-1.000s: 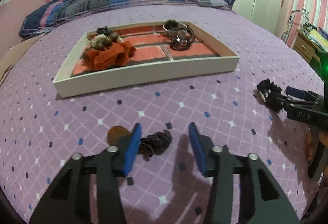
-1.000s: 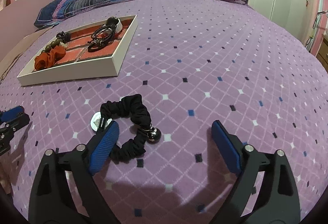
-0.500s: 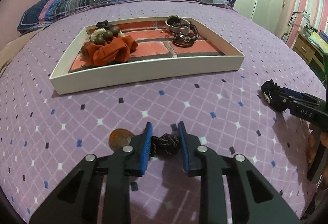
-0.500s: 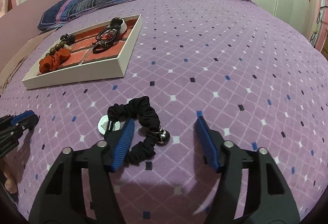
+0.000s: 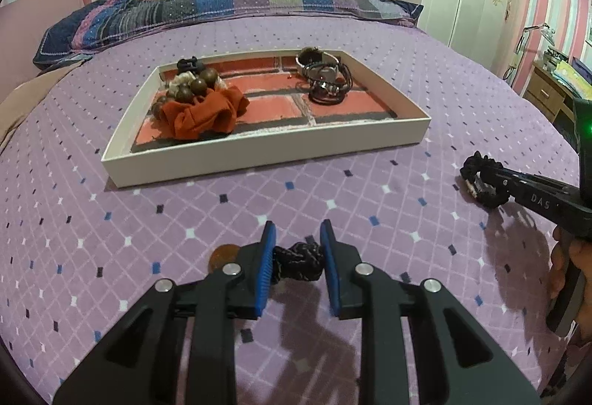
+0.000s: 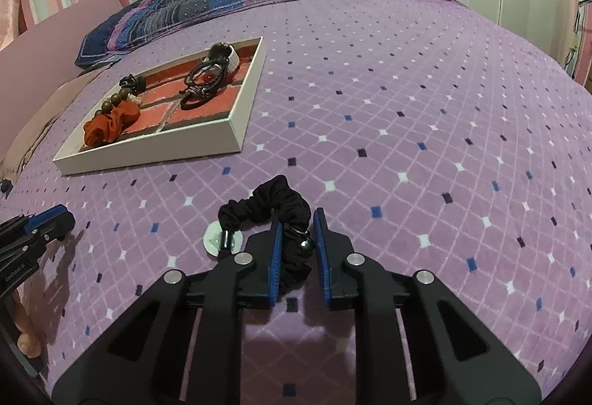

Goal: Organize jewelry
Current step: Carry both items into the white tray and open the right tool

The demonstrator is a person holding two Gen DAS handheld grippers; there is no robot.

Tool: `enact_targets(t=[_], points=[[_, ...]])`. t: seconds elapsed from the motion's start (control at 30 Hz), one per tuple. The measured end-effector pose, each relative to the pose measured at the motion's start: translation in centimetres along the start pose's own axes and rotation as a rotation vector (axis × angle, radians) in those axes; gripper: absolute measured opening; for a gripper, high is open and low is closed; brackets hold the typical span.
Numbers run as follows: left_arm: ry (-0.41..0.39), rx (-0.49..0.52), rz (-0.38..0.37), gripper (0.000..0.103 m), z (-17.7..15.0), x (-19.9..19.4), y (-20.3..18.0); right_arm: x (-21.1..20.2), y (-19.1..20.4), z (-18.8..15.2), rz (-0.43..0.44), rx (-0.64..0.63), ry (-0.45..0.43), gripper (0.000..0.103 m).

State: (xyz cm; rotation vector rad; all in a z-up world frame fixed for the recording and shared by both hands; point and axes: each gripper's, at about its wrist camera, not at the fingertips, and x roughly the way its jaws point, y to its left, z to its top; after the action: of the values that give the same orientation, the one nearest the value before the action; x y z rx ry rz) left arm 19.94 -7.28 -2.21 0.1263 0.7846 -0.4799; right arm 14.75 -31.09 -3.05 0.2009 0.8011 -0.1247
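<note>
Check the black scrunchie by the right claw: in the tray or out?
Out. The black scrunchie lies on the purple bedspread, between the right claw pads, apart from the tray.

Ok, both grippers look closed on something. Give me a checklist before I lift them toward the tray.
1. Left gripper pinches the dark braided band: ok.
2. Right gripper pinches the black scrunchie: ok.
3. Brown disc free of the left grip: cannot tell, partly hidden.
4. White disc detached from the scrunchie: cannot tell.
5. Bare floor in the tray between its piles: ok.
</note>
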Motion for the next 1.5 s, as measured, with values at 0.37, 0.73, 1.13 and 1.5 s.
enact_targets(t=[0.37, 0.73, 1.13, 1.5], points=[[-0.043, -0.025, 0.019, 0.025, 1.6, -1.8, 0.8, -1.8, 1.5, 2.0, -0.001, -0.035, -0.060, 0.016], [-0.104, -0.045, 0.057, 0.025, 5.5, -3.4, 2.2, -2.4, 4.1, 6.8, 0.030, -0.074, -0.119, 0.016], [-0.153, -0.072, 0.088, 0.025, 11.2, -3.2, 5.2, 0.0, 8.2, 11.5, 0.074, -0.112, -0.132, 0.016], [-0.110, -0.103, 0.136, 0.025, 11.9, 1.3, 8.8, 4.8, 10.3, 12.6, 0.075, -0.115, -0.085, 0.016]])
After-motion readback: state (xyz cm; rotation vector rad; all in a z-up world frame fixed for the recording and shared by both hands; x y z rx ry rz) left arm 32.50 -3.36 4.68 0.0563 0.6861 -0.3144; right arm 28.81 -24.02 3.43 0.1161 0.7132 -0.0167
